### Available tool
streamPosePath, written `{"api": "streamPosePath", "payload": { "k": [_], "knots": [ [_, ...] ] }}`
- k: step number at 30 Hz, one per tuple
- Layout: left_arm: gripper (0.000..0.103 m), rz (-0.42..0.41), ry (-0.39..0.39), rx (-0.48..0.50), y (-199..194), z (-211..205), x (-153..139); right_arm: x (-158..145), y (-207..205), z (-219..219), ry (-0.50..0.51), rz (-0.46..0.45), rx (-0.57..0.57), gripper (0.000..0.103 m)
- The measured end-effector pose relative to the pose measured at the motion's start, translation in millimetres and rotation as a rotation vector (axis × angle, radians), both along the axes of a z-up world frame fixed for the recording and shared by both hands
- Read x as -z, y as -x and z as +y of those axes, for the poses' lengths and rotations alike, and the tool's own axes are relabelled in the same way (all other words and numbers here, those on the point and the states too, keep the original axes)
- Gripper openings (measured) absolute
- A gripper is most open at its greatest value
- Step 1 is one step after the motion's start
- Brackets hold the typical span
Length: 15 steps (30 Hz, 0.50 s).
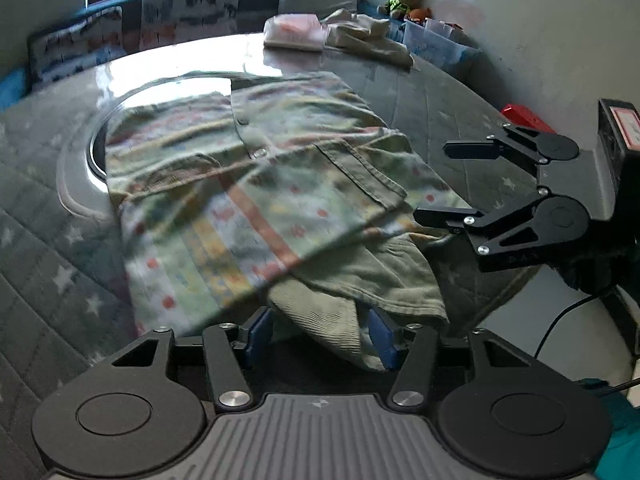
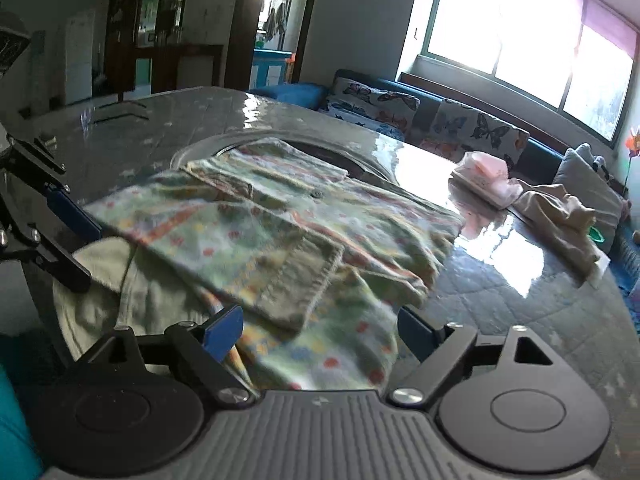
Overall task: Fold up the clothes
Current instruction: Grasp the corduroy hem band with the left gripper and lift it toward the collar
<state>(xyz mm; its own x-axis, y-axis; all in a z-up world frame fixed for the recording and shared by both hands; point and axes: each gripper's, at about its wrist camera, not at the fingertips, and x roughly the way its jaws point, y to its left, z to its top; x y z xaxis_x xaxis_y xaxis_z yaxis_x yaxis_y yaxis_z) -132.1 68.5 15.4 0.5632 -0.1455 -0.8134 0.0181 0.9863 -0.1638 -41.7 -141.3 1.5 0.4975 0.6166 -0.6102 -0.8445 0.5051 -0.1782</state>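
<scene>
1. Sunlit living room: a glossy quilt-covered worktop (image 2: 520,312) carries a patterned green shirt (image 1: 248,184), partly folded at its near edge.
2. Left tool (image 1: 320,334) stands open around the olive sleeve (image 1: 344,308) spilling over the edge; right tool (image 2: 320,330) is open astride the hem.
3. Folded pink garment (image 2: 486,176) suggests one piece done; beige garment (image 2: 560,208) lies crumpled, seemingly waiting.

Blurred print on the shirt (image 1: 256,184); its green hem, lower centre, hiding the left gripper's fingertips (image 1: 378,336).
</scene>
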Motion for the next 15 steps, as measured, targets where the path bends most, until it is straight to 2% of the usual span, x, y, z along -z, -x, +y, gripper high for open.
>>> {"api": "streamPosePath", "payload": {
  "k": [1,9,12,15],
  "knots": [
    [0.051,0.007,0.005,0.0,0,-1,1,0,1,-3,0.006,-0.005,-0.002,0.087],
    [0.022,0.03,0.04,0.004,-3,-1,4,6,15,-16,0.075,-0.049,-0.056,0.09],
    [0.017,0.001,0.056,-0.004,-5,5,-4,10,25,-15,0.097,-0.064,-0.097,0.092],
    [0.017,-0.032,0.068,-0.017,-9,12,-14,12,33,-13,0.102,-0.081,-0.146,0.094]
  ]
}}
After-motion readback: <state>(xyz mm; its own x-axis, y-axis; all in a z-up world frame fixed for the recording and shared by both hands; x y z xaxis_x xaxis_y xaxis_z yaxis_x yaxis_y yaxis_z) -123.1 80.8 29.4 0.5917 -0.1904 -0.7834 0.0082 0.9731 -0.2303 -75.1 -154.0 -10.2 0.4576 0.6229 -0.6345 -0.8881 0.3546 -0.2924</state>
